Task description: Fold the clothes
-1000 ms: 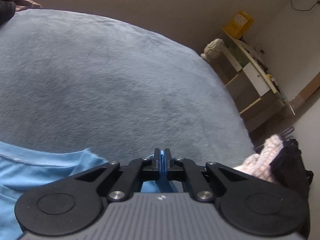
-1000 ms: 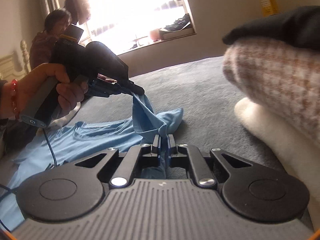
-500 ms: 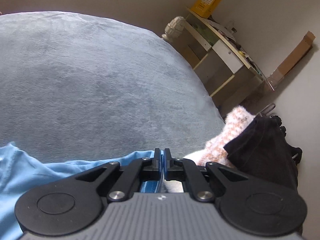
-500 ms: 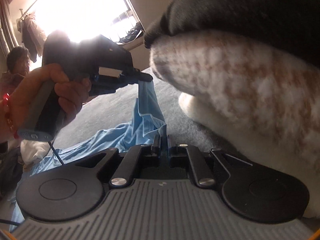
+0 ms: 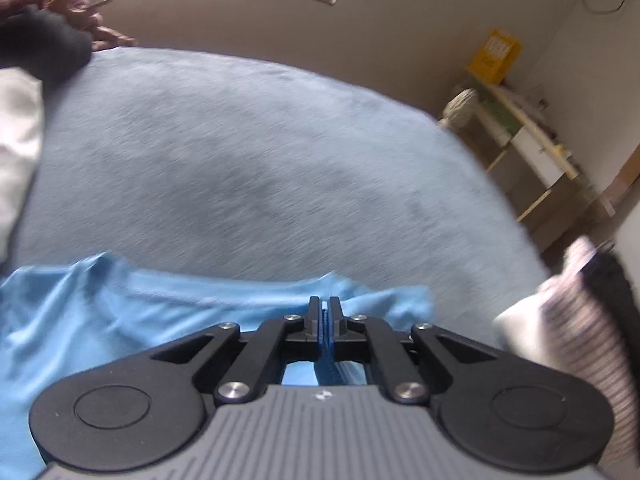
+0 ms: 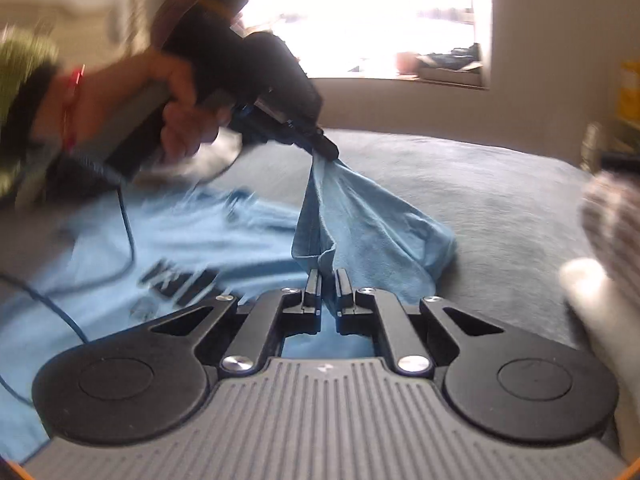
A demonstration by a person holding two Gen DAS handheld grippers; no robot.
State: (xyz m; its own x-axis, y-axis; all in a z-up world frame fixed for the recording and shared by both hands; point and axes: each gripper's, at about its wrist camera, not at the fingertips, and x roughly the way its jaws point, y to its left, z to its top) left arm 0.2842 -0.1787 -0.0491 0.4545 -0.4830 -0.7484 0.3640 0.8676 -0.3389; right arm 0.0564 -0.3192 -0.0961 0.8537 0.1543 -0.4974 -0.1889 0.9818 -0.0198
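While the blue t-shirt [image 6: 224, 236] lies on the grey blanket [image 5: 256, 168], the 2 grippers, left gripper [image 6: 330, 152] and right gripper [image 6: 329, 280], are each clamped on its fabric, lifting 1 bunch.

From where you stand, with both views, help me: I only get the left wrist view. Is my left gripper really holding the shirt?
Observer: Yes. In the right wrist view the left gripper pinches a bunched corner of the blue shirt, lifted off the bed.
Operator: And the right gripper?
Observer: The right gripper is shut on the shirt edge just below that corner.
Operator: Anything on the shirt I can't see?
Observer: Dark lettering on the part lying flat; too blurred to read.
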